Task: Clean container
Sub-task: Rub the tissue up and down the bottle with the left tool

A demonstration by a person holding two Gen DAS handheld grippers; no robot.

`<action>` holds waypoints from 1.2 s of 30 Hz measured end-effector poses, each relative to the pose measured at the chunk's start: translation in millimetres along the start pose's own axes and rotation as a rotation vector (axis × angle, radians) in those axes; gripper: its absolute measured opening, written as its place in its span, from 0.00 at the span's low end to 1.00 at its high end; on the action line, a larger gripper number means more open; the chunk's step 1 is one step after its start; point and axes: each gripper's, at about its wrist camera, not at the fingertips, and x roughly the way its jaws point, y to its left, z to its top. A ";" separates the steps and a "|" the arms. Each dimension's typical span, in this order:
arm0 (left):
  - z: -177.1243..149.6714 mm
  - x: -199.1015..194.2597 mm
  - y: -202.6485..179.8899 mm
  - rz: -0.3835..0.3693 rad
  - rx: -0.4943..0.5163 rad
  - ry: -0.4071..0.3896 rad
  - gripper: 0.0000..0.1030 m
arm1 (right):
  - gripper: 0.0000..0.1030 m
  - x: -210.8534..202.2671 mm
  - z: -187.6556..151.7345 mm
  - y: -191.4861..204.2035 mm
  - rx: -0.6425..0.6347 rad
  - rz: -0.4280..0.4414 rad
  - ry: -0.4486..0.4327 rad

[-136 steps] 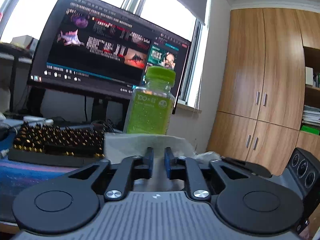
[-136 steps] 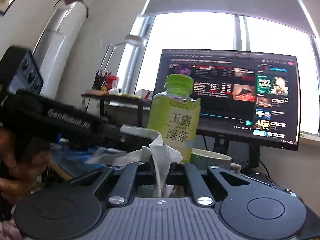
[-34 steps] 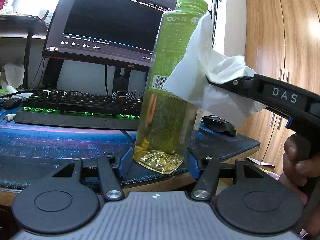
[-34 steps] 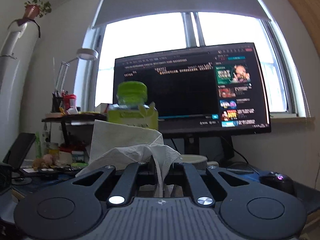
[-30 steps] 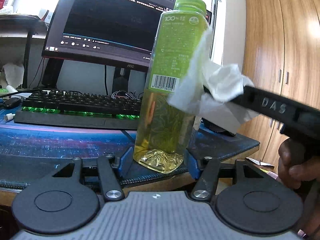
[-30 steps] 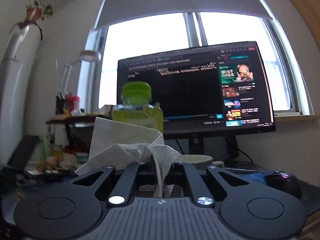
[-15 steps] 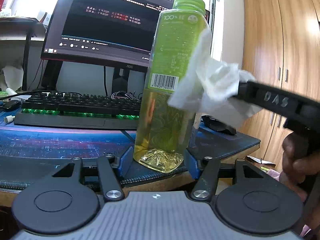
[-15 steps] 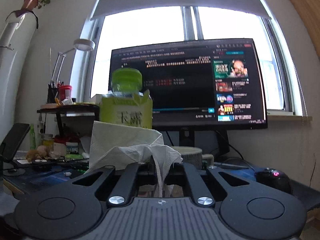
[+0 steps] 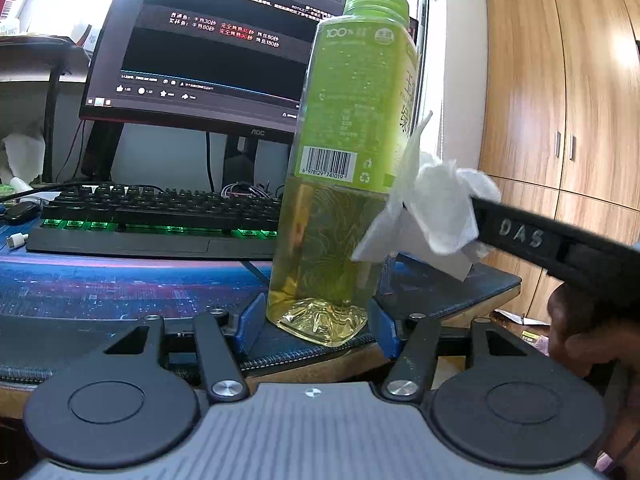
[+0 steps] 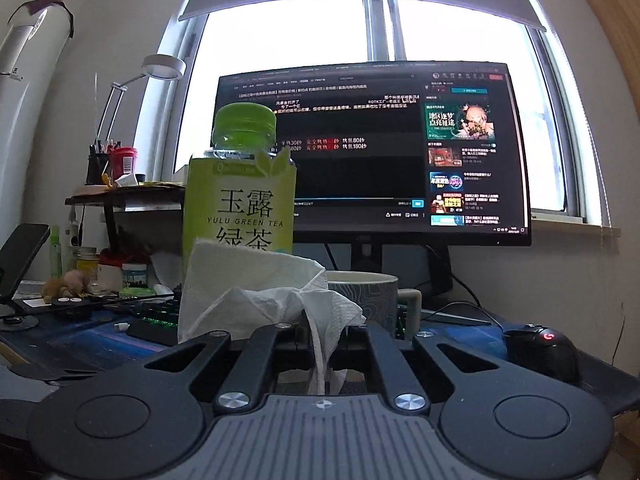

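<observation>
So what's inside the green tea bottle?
The bottle holds clear yellow-green tea, seen below the label. Whether it reaches higher is hidden by that label, and partly by the tissue.

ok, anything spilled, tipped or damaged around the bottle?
Nothing stands out. The bottle stands upright, capped, at the desk edge between the left gripper pads; the tissue in the right gripper looks crumpled.

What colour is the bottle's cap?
Bright lime green; the cap shows best in the right wrist view.
</observation>
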 end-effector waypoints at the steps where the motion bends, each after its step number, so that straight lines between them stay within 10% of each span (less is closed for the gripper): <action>1: 0.1 0.2 0.0 0.000 0.001 0.001 0.60 | 0.06 -1.3 1.2 0.7 -0.001 0.003 -0.006; 36: -1.4 -0.9 -1.2 0.000 0.003 -0.007 0.60 | 0.06 -9.8 7.6 5.2 0.010 0.035 -0.068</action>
